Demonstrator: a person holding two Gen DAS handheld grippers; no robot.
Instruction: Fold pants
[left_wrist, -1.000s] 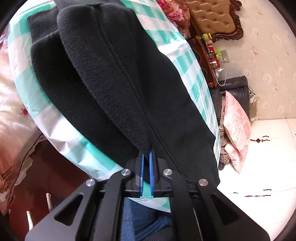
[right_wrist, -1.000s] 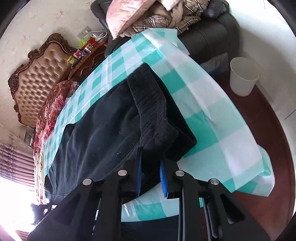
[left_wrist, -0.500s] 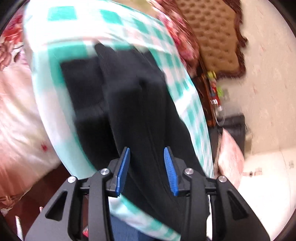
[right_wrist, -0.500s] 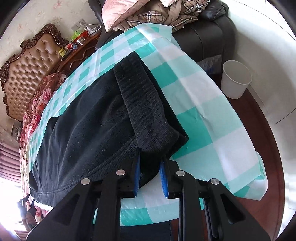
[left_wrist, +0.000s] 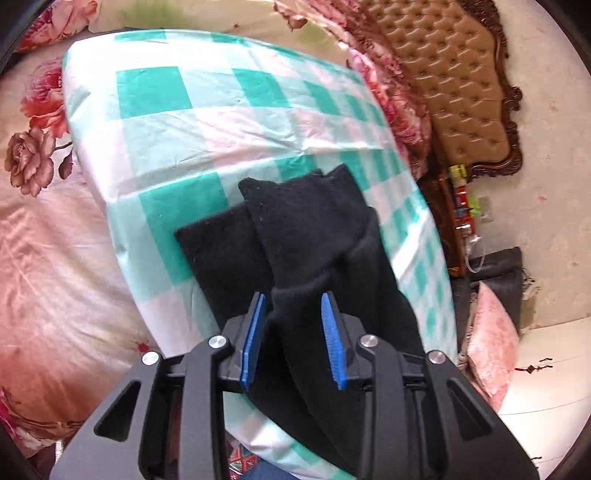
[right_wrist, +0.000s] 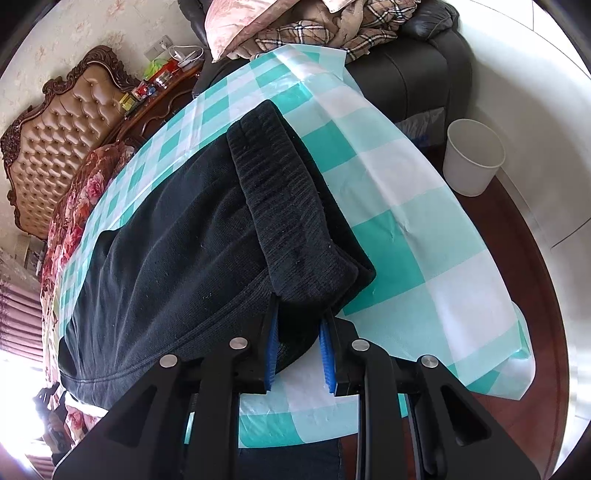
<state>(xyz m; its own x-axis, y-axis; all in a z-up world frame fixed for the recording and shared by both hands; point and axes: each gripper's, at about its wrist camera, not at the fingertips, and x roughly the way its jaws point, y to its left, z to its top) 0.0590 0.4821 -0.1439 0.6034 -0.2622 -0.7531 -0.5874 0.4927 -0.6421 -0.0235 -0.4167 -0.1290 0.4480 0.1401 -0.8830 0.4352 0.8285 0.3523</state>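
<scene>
Black pants (left_wrist: 317, 236) stretched along the checked tablecloth (left_wrist: 207, 125), leg ends toward 12 o'clock in the left wrist view, waistband (right_wrist: 291, 206) running from 12 down to 6 in the right wrist view. Likely laid lengthwise for a fold end to end.

Left gripper (left_wrist: 293, 338): parted, having just been narrowing onto a raised ridge of leg fabric; blue pads (left_wrist: 253, 339) either side of the cloth, not plainly pressing. Probably placed there to take the leg and carry it toward the waist.

Right gripper (right_wrist: 301, 352): nearly closed, pinching the near corner of the folded waistband at 6 o'clock, seemingly to anchor that end.

Only container: white bucket (right_wrist: 472, 162) on the floor at 2 o'clock in the right view, well apart from the table; inside hidden, contents not tellable.
</scene>
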